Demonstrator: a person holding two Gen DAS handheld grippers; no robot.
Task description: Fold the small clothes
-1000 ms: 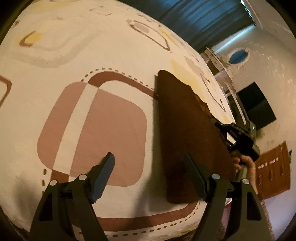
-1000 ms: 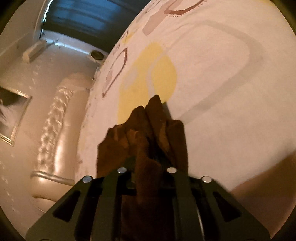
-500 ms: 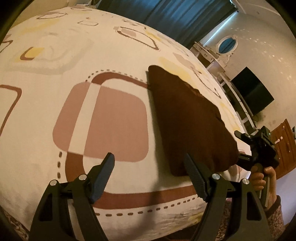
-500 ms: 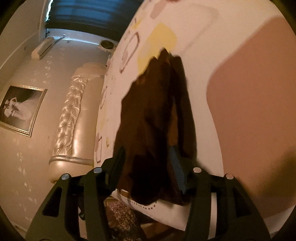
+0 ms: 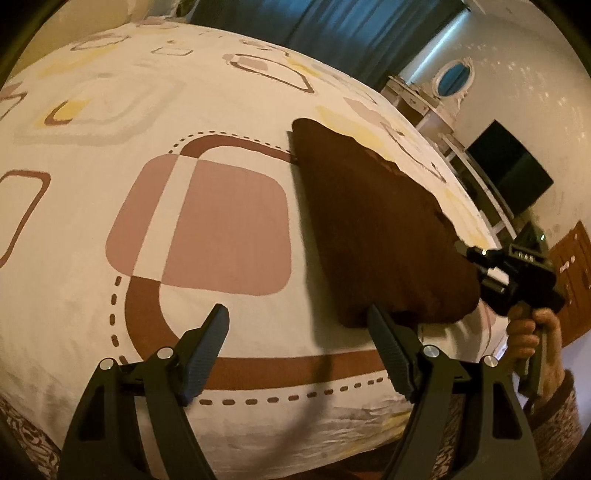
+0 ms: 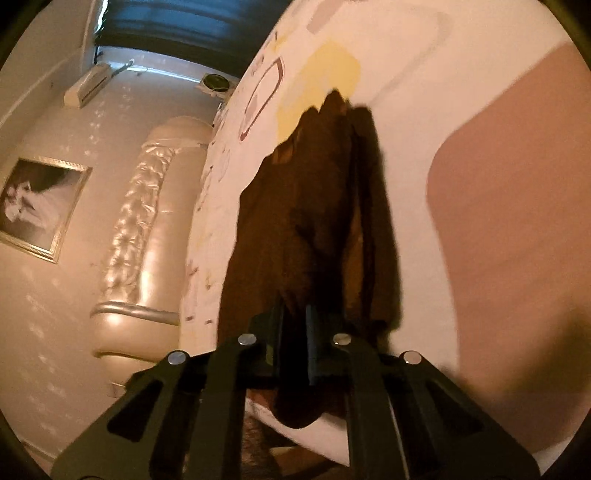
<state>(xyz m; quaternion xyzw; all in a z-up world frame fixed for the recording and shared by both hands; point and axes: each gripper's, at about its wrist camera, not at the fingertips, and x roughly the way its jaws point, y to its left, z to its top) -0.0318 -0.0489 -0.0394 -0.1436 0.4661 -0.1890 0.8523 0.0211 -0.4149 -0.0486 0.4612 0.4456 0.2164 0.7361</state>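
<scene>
A dark brown garment [image 5: 369, 229] lies folded in a long wedge on the patterned bed sheet [image 5: 221, 92], its wide end at the bed's near edge. My right gripper [image 5: 469, 254], held in a hand [image 5: 532, 325], meets that wide end from the right. In the right wrist view the garment [image 6: 306, 206] stretches away from the right gripper [image 6: 295, 314], whose jaws are closing and pinch its near edge between the pads. My left gripper [image 5: 295, 310] hovers open over the sheet just left of the garment, with nothing between its fingers.
The bed's front edge runs just below the left gripper. A padded headboard [image 6: 147, 240] and a framed picture [image 6: 37, 206] are on the far side. Dark curtains [image 5: 332, 33], a dresser with an oval mirror [image 5: 454, 74] and a black screen [image 5: 509, 177] stand beyond the bed.
The right gripper drew back toward the bed's near edge, opened around the garment's end, then shut on it again. The left gripper backed away slightly and rolled, staying open.
</scene>
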